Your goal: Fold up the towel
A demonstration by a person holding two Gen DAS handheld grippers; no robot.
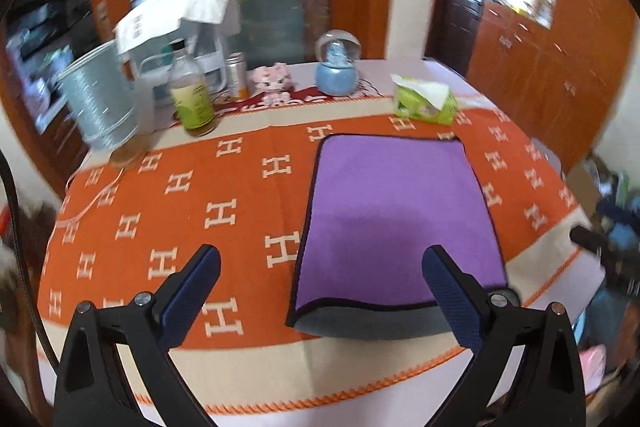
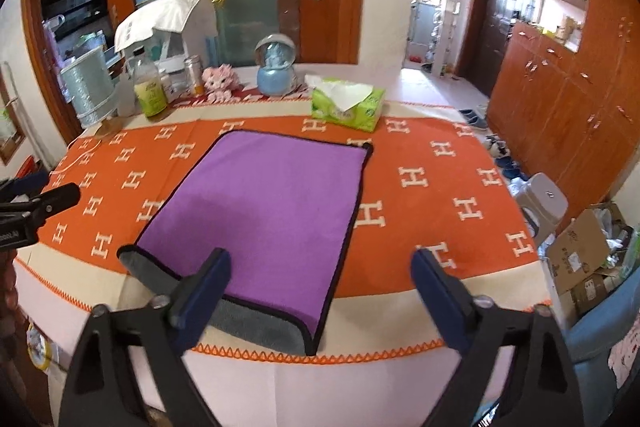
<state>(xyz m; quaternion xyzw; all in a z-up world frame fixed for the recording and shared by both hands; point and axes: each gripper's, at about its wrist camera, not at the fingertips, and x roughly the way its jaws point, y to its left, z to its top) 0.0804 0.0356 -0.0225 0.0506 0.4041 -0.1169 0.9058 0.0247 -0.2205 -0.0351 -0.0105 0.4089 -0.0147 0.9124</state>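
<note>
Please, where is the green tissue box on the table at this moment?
The green tissue box stands at the far side of the table, just beyond the far edge of the purple towel and right of the blue snow globe.

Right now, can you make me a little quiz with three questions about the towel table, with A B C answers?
1. Where is the tissue pack?
A. Beyond the towel's far edge
B. On top of the towel
C. On the floor

2. What colour is the towel on top?
A. Green
B. Purple
C. Yellow

3. What is the right gripper doing?
A. Squeezing the towel
B. Holding a bottle
C. Open, holding nothing

Answers: 1 A, it sits on the tablecloth past the towel. 2 B, purple shows, with grey underneath at the near edge. 3 C, its fingers stand wide apart.
</note>
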